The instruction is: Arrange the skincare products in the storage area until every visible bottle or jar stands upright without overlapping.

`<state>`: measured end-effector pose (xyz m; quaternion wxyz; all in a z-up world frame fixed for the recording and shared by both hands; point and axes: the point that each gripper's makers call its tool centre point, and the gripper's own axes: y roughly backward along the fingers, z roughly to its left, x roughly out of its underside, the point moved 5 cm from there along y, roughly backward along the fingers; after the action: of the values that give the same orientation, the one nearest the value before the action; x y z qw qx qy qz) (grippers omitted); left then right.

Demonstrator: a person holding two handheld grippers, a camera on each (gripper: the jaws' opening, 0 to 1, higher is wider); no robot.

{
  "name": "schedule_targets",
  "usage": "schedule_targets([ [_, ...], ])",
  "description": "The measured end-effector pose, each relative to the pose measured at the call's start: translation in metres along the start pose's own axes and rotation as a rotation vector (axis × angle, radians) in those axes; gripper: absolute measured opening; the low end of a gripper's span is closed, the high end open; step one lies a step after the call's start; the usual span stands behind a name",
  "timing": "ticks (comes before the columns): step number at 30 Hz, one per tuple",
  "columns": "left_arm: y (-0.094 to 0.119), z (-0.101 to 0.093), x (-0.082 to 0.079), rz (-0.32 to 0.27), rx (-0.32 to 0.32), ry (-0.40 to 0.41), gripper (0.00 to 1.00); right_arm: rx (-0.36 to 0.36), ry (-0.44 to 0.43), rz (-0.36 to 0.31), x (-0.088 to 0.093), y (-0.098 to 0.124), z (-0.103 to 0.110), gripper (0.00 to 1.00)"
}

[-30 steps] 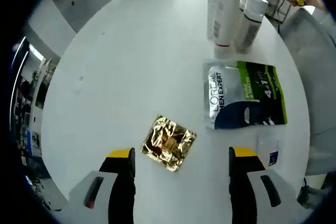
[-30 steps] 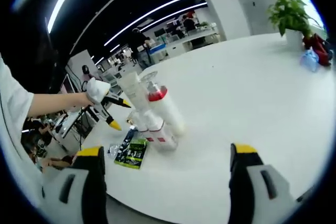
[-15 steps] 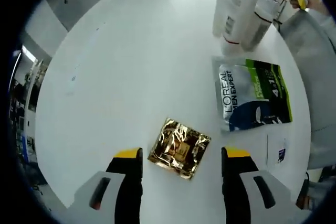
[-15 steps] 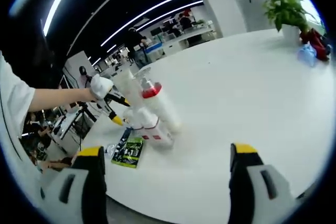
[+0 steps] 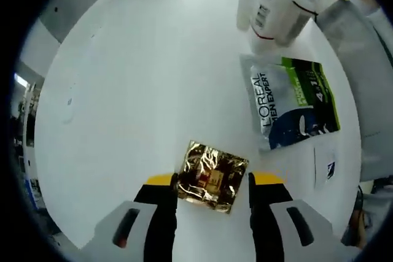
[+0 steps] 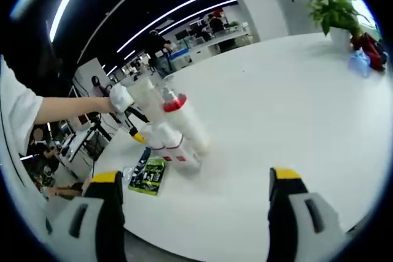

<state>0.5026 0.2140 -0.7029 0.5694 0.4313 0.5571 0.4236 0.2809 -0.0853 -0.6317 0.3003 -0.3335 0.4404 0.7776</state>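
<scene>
A crinkled gold foil sachet (image 5: 212,176) lies flat on the white round table (image 5: 135,90). My left gripper (image 5: 214,196) is low over it, jaws narrowed and standing close against its two edges; the foil is not squeezed. Farther off lie a L'Oreal Men Expert pouch (image 5: 295,105) and a small white sachet (image 5: 325,167), with white bottles (image 5: 270,1) beyond. In the right gripper view my right gripper (image 6: 194,176) hangs open above the table with nothing between its jaws. The bottle cluster (image 6: 169,127), one with a red collar, leans together, and the green pouch (image 6: 147,176) lies beside it.
A gloved hand (image 6: 120,97) holds the left gripper behind the bottles. A potted plant (image 6: 334,7) and red and blue items (image 6: 367,50) stand at the table's far side. A pale sleeve (image 5: 362,35) lies along the table edge by the pouch.
The left gripper has dropped closer over the gold sachet and its jaws have narrowed from wide apart to the sachet's edges. The right gripper has stayed open and nearly still.
</scene>
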Motion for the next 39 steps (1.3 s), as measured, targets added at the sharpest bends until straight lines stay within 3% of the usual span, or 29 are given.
schedule_targets([
  [7, 0.0, 0.001, 0.001, -0.022, -0.013, 0.052, 0.37, 0.001, -0.003, -0.003, -0.001, -0.001, -0.001, 0.99],
  [13, 0.001, -0.002, 0.0, -0.008, -0.009, 0.049, 0.36, 0.0, -0.001, -0.005, -0.001, 0.0, 0.0, 0.99],
  [14, 0.003, -0.002, -0.001, -0.013, -0.009, 0.043, 0.32, 0.002, -0.001, -0.006, -0.001, 0.001, 0.0, 0.99],
  [15, 0.007, -0.002, -0.002, -0.023, -0.009, 0.037, 0.19, 0.003, -0.001, -0.007, -0.002, 0.001, 0.0, 0.99],
  [16, 0.009, -0.001, -0.005, -0.042, -0.014, 0.016, 0.0, 0.003, -0.002, -0.008, -0.002, 0.002, 0.0, 0.99],
  [17, 0.012, 0.002, -0.005, -0.054, -0.028, 0.01, 0.03, 0.003, -0.002, -0.009, -0.003, 0.002, 0.0, 0.99],
  [19, 0.012, 0.003, -0.001, -0.041, -0.024, 0.083, 0.12, 0.003, 0.001, -0.011, -0.003, 0.003, 0.0, 1.0],
  [22, 0.011, 0.003, 0.001, -0.032, -0.035, 0.05, 0.14, 0.001, 0.003, -0.015, -0.004, 0.003, 0.002, 1.0],
  [26, 0.011, 0.006, 0.002, -0.039, -0.057, 0.073, 0.26, 0.0, 0.004, -0.015, -0.003, 0.004, 0.002, 1.0],
  [33, 0.023, 0.039, -0.002, -0.164, -0.168, 0.3, 0.42, 0.007, -0.005, -0.01, 0.0, 0.004, 0.0, 1.0],
  [39, 0.022, 0.059, 0.001, -0.181, -0.205, 0.39, 0.48, 0.011, -0.012, -0.01, -0.002, 0.001, -0.003, 1.0],
])
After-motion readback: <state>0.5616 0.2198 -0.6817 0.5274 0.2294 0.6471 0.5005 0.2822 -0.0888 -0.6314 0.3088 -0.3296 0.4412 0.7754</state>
